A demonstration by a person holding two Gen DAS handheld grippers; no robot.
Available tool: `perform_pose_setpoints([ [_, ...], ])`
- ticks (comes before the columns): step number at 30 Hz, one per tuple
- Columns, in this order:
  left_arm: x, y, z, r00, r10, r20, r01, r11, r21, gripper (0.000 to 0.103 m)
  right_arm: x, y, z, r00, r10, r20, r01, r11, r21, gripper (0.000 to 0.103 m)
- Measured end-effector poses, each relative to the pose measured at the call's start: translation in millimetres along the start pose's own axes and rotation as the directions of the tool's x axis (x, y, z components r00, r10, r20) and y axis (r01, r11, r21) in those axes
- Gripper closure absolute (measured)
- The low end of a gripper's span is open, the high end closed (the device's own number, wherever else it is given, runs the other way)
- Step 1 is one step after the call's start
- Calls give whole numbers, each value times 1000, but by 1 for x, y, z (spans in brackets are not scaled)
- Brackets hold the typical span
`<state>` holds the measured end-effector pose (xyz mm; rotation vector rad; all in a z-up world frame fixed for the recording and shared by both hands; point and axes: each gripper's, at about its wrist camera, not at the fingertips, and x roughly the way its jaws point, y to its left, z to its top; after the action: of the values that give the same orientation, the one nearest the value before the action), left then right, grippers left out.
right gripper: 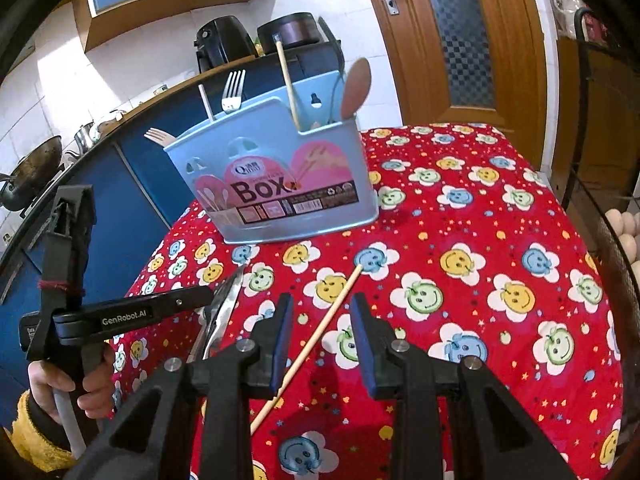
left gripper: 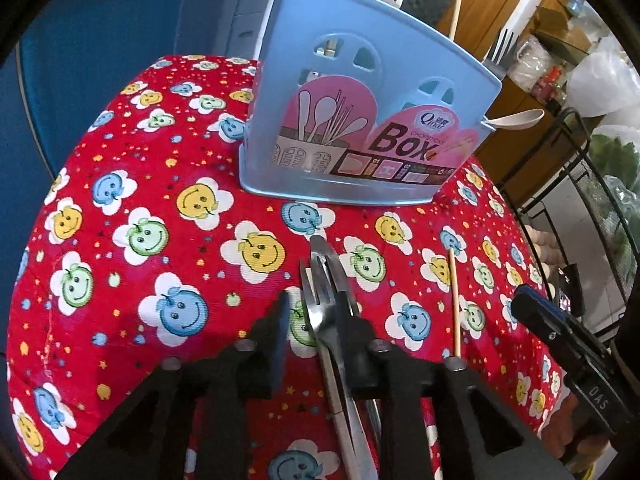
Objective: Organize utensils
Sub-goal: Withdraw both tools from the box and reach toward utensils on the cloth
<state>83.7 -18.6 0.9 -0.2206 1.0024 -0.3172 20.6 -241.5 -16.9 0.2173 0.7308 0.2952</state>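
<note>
A light blue chopsticks box (left gripper: 360, 120) stands on the red smiley tablecloth (left gripper: 140, 220), holding forks, a chopstick and spoons; it also shows in the right wrist view (right gripper: 276, 184). A metal fork and a knife (left gripper: 326, 292) lie together on the cloth between the fingers of my left gripper (left gripper: 316, 312), which is open around them. They also show in the right wrist view (right gripper: 224, 308). A wooden chopstick (left gripper: 454, 304) lies to their right. My right gripper (right gripper: 322, 320) is open, with that chopstick (right gripper: 320, 328) lying between its fingers.
A blue cabinet (right gripper: 132, 184) with pots and appliances stands behind the table. A wooden door (right gripper: 460, 40) is at the back. A black wire rack (left gripper: 580, 200) and eggs (right gripper: 624, 228) stand to the right of the table. The left gripper body (right gripper: 100, 316) shows at the right view's left.
</note>
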Motion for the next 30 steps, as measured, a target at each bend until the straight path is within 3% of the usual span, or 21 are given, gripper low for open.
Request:
perform_pose_setpoints([
  [30,-3,-21,-12,997,-65,30,63,996,66,67,7,-14,-8,1000,15,-23,-14,999,45,71],
])
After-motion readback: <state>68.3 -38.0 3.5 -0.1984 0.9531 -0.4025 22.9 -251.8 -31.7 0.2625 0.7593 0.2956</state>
